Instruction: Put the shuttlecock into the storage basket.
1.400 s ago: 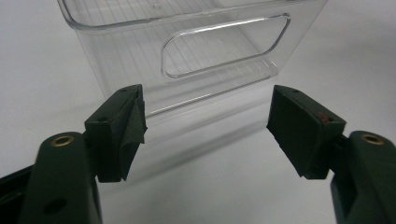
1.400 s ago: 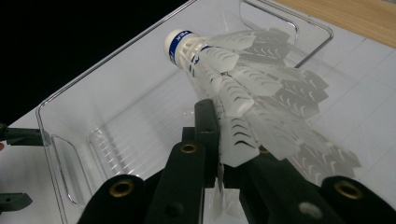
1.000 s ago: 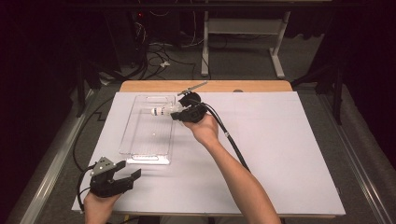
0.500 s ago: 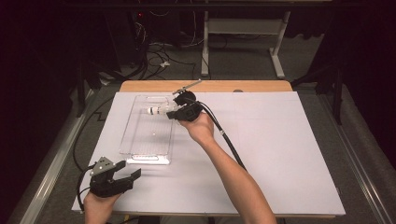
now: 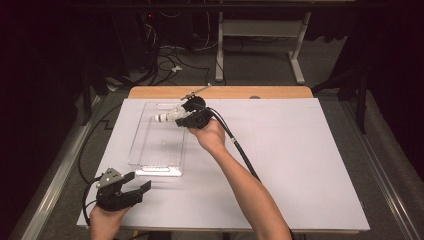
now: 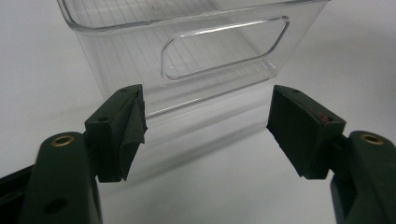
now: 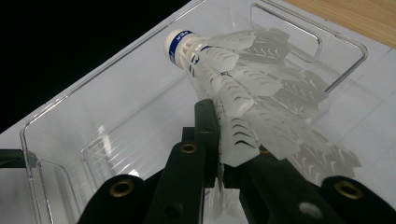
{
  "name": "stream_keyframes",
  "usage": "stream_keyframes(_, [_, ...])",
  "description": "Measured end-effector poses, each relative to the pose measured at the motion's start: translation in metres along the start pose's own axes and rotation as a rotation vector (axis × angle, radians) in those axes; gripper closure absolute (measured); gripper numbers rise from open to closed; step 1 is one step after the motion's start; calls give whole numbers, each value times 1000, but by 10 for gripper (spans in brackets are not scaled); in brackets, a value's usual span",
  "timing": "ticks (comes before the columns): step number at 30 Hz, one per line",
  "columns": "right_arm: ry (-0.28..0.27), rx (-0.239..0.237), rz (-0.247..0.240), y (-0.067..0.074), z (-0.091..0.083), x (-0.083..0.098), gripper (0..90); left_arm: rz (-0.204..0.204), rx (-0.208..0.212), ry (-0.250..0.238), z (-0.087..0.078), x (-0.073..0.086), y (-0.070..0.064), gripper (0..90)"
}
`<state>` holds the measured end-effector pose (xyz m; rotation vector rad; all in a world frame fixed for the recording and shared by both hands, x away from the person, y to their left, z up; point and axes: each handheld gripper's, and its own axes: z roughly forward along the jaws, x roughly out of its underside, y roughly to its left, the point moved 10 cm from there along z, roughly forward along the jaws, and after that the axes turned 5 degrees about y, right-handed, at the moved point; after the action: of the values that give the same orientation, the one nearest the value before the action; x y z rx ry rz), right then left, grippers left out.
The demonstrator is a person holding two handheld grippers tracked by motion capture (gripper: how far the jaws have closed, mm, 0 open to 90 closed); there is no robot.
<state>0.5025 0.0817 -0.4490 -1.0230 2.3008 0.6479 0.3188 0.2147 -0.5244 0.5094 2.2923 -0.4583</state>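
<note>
The right gripper (image 5: 186, 118), clamped on the shuttlecock's (image 7: 243, 93) feathers, should lower it gently into the bin (image 5: 150, 161) before releasing; the left gripper (image 5: 134, 186) waits open at 7 o'clock.

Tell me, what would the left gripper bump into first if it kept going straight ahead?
Probably the clear bin: its handle-cutout end wall stands straight ahead of the open left gripper, with bare white table cover between.

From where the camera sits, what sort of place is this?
Probably a lab or workshop set up for recording: a white-covered table, loose cables on the floor, and a handheld right gripper holding a shuttlecock.
</note>
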Motion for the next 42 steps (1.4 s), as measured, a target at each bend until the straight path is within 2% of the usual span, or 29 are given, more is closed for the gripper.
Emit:
stream_keyframes(24, [36, 0, -20, 13, 27, -12, 892, 3, 5, -2, 0, 0, -1, 289])
stream_keyframes(42, [85, 18, -21, 12, 50, -13, 890, 4, 9, 0, 1, -1, -2, 289])
